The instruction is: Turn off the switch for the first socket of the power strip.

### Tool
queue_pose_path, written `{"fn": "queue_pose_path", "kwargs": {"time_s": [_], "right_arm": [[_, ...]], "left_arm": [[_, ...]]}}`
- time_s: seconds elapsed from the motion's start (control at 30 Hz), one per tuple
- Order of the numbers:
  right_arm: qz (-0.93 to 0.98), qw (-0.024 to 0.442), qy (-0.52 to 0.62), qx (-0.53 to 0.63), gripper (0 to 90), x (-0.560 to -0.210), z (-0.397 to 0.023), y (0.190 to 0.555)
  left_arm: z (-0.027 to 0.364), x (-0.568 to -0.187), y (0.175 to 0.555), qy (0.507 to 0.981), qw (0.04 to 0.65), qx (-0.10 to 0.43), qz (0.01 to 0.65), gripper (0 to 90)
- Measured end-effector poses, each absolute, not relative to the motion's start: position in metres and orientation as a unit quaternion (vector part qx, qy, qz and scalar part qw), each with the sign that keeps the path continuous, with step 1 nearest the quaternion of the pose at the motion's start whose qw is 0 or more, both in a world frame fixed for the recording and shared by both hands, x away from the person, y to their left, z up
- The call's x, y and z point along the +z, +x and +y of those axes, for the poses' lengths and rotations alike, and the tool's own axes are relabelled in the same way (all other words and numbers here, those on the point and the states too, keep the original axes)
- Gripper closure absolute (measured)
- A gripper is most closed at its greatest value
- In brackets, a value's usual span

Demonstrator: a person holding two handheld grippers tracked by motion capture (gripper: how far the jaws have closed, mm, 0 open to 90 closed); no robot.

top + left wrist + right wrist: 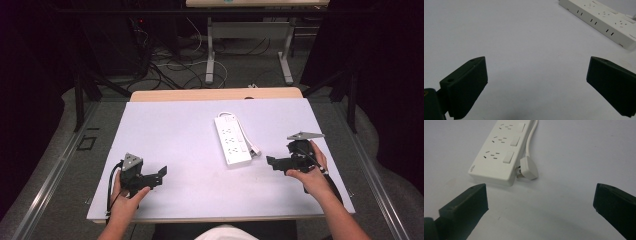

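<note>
Centrally on the white table sheet (175,130), slightly right of the middle in the high view, lies a white power strip (232,138), its long axis running away from the person and angled a little. It carries three socket groups in a row, each with a rectangular rocker switch beside it, as the right gripper view shows (496,150). Its white cord (531,137) runs along the switch side, and the white plug (529,168) lies on the sheet touching or just beside the strip's near corner, prongs turned toward the strip's body; in the high view the plug (255,150) shows at the strip's right near end. The left gripper (161,172) is held low over the near left part of the sheet in the person's left hand (127,195), pointing right, well apart from the strip; its jaws stand wide apart with nothing between them, and its own view (536,80) shows the strip (604,21) far off at the upper right. The right gripper (270,161), in the right hand (312,175), points left toward the strip's near end, near it but not touching. Its jaws are likewise spread wide and empty (540,207). A wooden table edge (215,94) shows beyond the sheet.
</note>
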State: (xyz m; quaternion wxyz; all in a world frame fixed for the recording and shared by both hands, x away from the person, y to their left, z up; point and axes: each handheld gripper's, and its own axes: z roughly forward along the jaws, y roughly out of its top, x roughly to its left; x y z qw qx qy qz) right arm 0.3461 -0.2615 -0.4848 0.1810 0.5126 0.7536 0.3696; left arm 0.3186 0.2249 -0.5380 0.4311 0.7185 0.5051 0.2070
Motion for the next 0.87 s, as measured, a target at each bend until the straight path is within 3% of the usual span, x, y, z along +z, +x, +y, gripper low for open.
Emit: {"fn": "queue_pose_path", "kwargs": {"time_s": [0.87], "right_arm": [[0.697, 0.194, 0.575, 0.382, 0.0, -0.518, -0.306, 0.342]], "left_arm": [[0.224, -0.539, 0.321, 0.722, 0.426, 0.202, 0.505, 1.3]]}}
